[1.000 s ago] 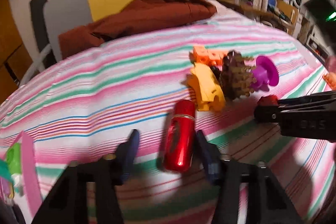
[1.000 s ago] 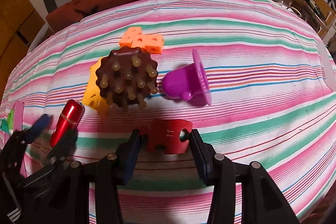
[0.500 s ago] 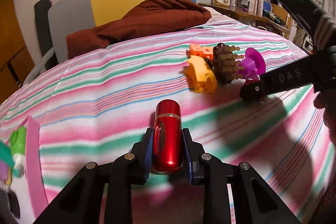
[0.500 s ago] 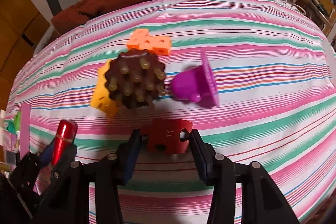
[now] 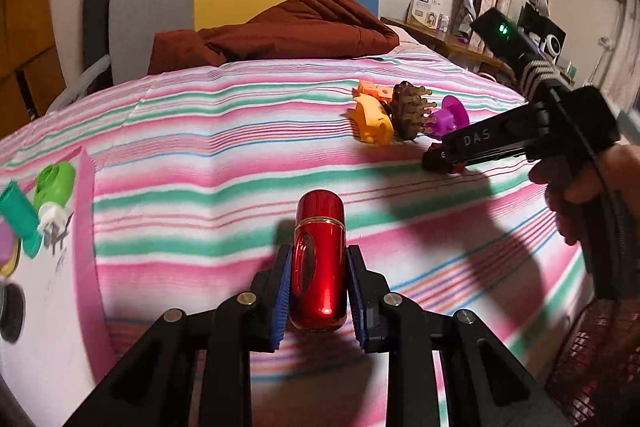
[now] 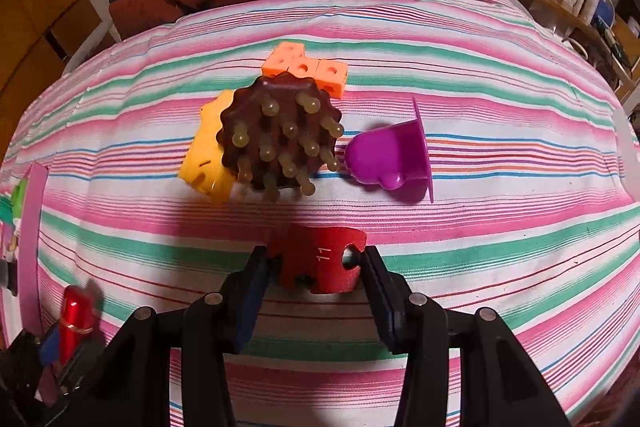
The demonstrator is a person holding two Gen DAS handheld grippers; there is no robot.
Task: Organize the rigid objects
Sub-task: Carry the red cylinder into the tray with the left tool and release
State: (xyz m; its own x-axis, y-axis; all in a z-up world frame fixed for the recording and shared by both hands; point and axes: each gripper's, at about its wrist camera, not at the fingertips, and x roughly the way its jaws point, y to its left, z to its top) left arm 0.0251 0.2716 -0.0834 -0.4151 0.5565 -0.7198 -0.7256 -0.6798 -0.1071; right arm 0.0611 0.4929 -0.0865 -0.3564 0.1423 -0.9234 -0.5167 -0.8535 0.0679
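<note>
both grippers loaded, box lies left

pink box [image 5: 86, 227] sits left of the left gripper [image 5: 319, 281], clamped on the red tube [image 5: 319, 259], its long axis running forward. right gripper [image 6: 316, 273], farther away, pinches the red piece [image 6: 320, 259] over the bed [image 6: 480, 187].

We read "11" in white on the red puzzle piece [image 6: 320, 261] and "DAS" on the right gripper [image 5: 448, 163] body.
</note>
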